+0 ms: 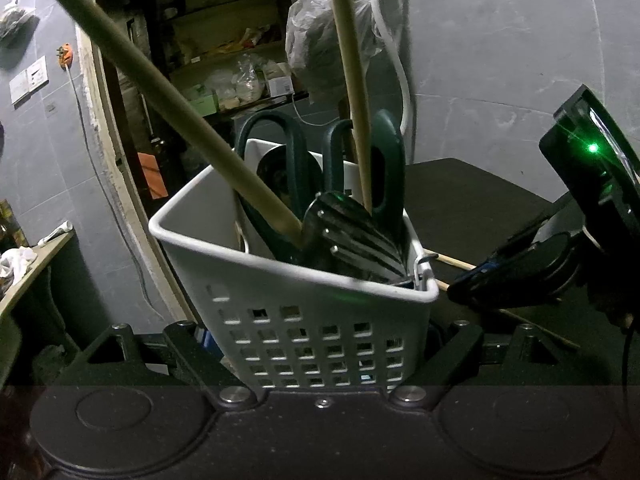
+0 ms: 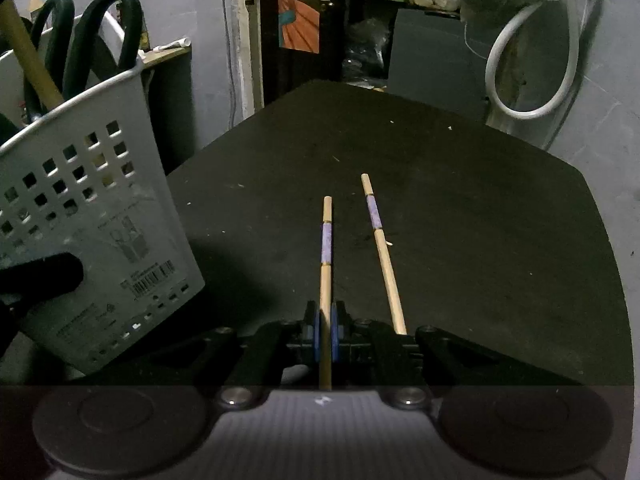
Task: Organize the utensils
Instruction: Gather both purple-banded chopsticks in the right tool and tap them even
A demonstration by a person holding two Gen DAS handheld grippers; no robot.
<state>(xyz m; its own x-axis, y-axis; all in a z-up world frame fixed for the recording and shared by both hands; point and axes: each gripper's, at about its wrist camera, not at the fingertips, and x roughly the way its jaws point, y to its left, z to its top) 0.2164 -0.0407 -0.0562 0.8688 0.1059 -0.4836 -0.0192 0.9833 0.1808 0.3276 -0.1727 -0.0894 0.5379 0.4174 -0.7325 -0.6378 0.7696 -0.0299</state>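
White plastic, pierced with square holes, makes up the basket point(image 1: 304, 320) that the left claw point(image 1: 320, 344) grips by its lower wall, one finger point(image 1: 188, 344) on each side of it, the jaws closed against the basket's sides. The basket is tilted toward the camera in the left wrist view. It holds green-handled scissors point(image 1: 384, 168), two long wooden handles point(image 1: 160, 92) leaning out over the rim, and a dark slotted spatula head point(image 1: 352, 240). A thin metal wire hook sits at the basket's right corner.

In the right wrist view the right claw point(image 2: 326, 330) is clamped shut on a wooden chopstick point(image 2: 327, 240), its blue pads point(image 2: 317, 332) pressing the stick from both sides near its lower part. The chopstick runs straight out ahead between the fingers, with a pale purple band about midway along the visible length. A second chopstick point(image 2: 380, 248), banded the same way, lies on the black desk point(image 2: 480, 220) just to the right of the claw, angled slightly leftward toward its far tip, apart from the held one. Its near end disappears behind the claw's right finger.

The basket point(image 2: 92, 216) stands at the left of the desk in this view, near the right claw, with a barcode label on its side and a dark finger of the left claw point(image 2: 40, 276) against its wall. A white hose point(image 2: 532, 80) loops against the grey wall behind the desk.
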